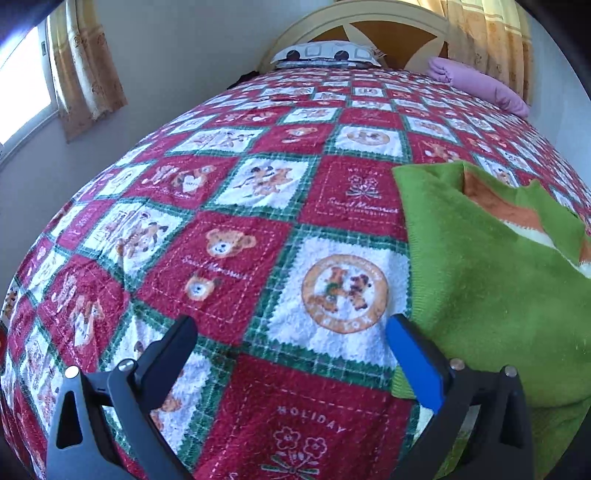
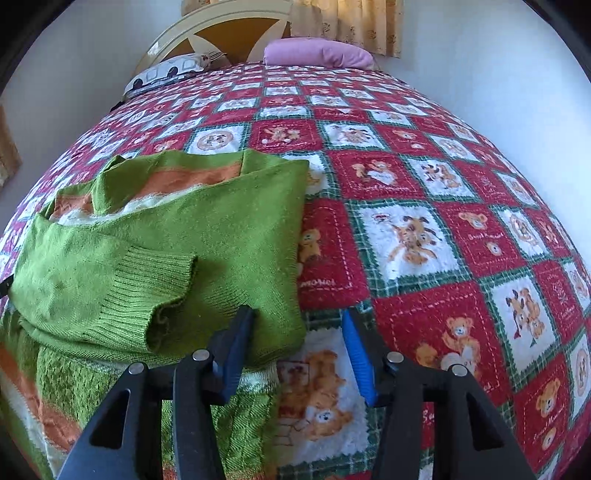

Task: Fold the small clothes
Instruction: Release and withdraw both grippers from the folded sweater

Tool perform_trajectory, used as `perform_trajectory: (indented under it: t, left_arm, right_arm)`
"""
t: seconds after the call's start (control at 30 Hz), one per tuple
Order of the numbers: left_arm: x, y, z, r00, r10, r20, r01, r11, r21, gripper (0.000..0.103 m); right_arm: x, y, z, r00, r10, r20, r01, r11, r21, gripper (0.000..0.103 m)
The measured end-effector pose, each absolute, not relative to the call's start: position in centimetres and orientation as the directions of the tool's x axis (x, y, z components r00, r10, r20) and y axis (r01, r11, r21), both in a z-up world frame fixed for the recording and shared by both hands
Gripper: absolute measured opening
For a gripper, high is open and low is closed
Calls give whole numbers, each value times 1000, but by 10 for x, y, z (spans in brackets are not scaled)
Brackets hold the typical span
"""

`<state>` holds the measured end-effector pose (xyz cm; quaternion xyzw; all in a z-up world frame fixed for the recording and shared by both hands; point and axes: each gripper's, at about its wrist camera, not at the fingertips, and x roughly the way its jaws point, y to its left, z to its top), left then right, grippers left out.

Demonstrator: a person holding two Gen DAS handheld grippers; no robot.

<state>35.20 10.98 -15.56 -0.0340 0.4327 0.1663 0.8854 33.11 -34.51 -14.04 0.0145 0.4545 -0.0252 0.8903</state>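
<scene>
Green knitted sweater: lying on the bed in the left half of the right wrist view, partly folded, its upper layer doubled over toward the lower left. A ribbed cuff is resting on top of that layer at lower left centre. Orange and white stripes are showing at the garment's upper edge and again at the bottom left of the frame. In the left wrist view the same sweater is filling the right side of the frame.

Bed quilt: red, white and green patchwork with teddy bear panels and "Holiday" lettering, covering the bed and filling most of both views.

Left hand-held gripper: sitting at the bottom of the left wrist view, jaws standing wide apart and grasping nothing, only quilt showing between them. Its blue-padded finger is lying just beside the sweater's left edge; whether it is touching cannot be told.

Right hand-held gripper: sitting at bottom centre of the right wrist view, jaws parted and not clenched on anything. The sweater's lower right corner is lying between the fingers, with the left finger over the green knit and the right finger over bare quilt.

Patterned pillow and purple pillow: resting at the head of the bed, top of frame, against a cream headboard.

Curtain: hanging beside a bright window, upper left of the left wrist view.
</scene>
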Motion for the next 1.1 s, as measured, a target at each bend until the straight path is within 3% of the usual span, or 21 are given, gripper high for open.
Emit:
perform_trajectory:
  t: [0.27, 0.47, 1.1]
  left_arm:
    - [337, 115, -151, 588, 255, -767, -326, 943, 64, 103]
    - [335, 113, -148, 586, 267, -765, -325, 942, 80, 103]
    - [247, 67, -89, 747, 177, -640, -151, 984, 95, 103]
  right_arm:
    - [328, -349, -140, 596, -12, -803, 80, 996, 44, 50]
    - [335, -352, -143, 587, -23, -810, 81, 996, 31, 58]
    - [269, -333, -98, 648, 58, -759, -16, 998, 63, 60]
